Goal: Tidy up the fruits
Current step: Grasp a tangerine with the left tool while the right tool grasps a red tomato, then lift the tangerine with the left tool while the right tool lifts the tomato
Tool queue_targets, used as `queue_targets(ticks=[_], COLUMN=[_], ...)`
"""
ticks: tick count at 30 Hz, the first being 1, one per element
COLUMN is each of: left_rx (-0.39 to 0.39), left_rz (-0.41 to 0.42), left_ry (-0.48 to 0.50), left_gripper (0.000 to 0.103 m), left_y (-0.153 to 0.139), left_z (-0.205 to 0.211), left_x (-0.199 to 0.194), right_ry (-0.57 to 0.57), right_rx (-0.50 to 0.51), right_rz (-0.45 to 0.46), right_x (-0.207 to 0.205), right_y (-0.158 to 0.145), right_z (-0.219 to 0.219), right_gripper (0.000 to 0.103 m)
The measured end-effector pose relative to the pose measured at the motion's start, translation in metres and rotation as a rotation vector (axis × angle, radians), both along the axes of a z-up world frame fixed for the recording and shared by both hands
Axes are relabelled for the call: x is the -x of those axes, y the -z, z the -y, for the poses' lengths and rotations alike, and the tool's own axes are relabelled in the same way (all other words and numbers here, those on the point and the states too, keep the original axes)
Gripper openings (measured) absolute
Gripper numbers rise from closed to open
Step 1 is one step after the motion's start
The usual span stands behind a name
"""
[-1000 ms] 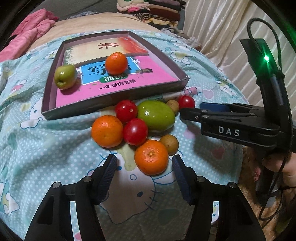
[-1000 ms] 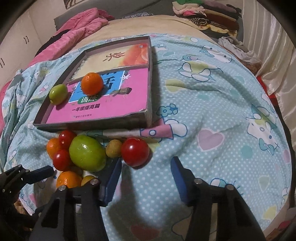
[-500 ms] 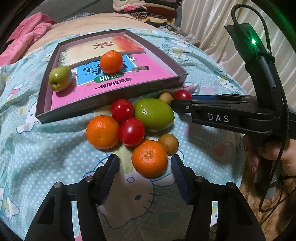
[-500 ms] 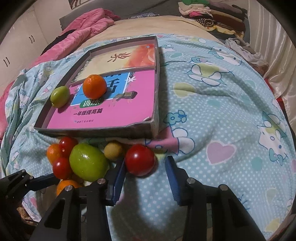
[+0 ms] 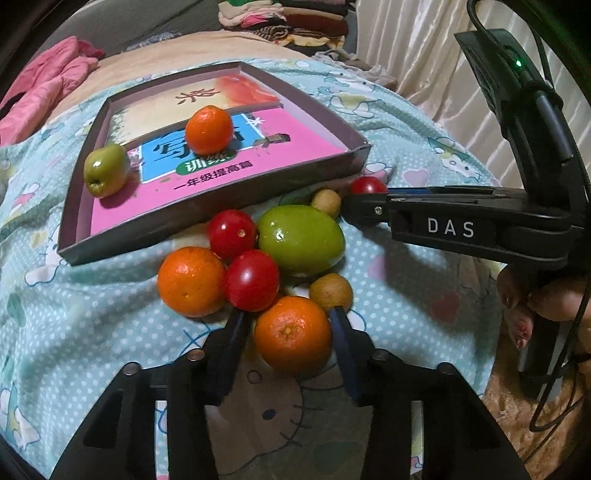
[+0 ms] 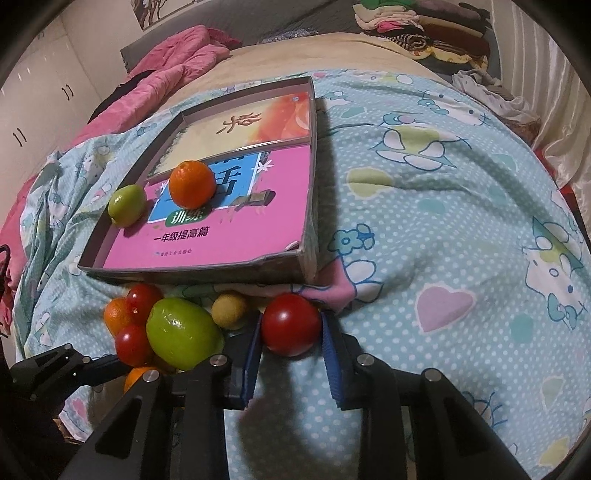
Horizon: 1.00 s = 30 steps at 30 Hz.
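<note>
My left gripper has its jaws closing on the nearest orange, and both pads touch its sides. My right gripper has its jaws closing on a red tomato, which both blue pads touch. Between the two lies a pile: a big green fruit, two red tomatoes, another orange and two small brown fruits. Just behind the pile stands a shallow box lined with a pink book, holding an orange and a small green fruit.
Everything rests on a soft blue cartoon-print bedspread. A pink quilt and folded clothes lie at the far end, with curtains on the right. A hand holds the right gripper's handle.
Both grippers moved forward around their fruit and their jaws narrowed: the left onto the near orange, the right onto the red tomato. The other fruit stayed put.
</note>
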<state>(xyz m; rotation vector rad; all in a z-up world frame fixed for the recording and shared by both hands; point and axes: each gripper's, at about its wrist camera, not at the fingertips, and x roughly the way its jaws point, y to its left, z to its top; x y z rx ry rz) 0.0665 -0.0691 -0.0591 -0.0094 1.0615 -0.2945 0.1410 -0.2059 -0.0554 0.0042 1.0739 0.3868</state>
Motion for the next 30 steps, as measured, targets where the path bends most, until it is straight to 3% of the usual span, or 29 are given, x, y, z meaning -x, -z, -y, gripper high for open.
queue_targets(ticks=[9,30], left_rx=[0.052,0.119], left_rz=[-0.013,0.07], left_ry=[-0.002,-0.042], left_gripper=[0.041,0.041], left_y=[-0.007,-0.041], left_z=[-0.006,-0.024], left_x=[0.003,0.027], right_ry=[0.008,-0.017], right_rx=[-0.089,-0.186], right_rz=[0.019,0.13], right_x=[0.006,0.023], right_y=[-0.009,-0.038], right_z=[0.009,0.009], right_gripper=[0.031,0.031])
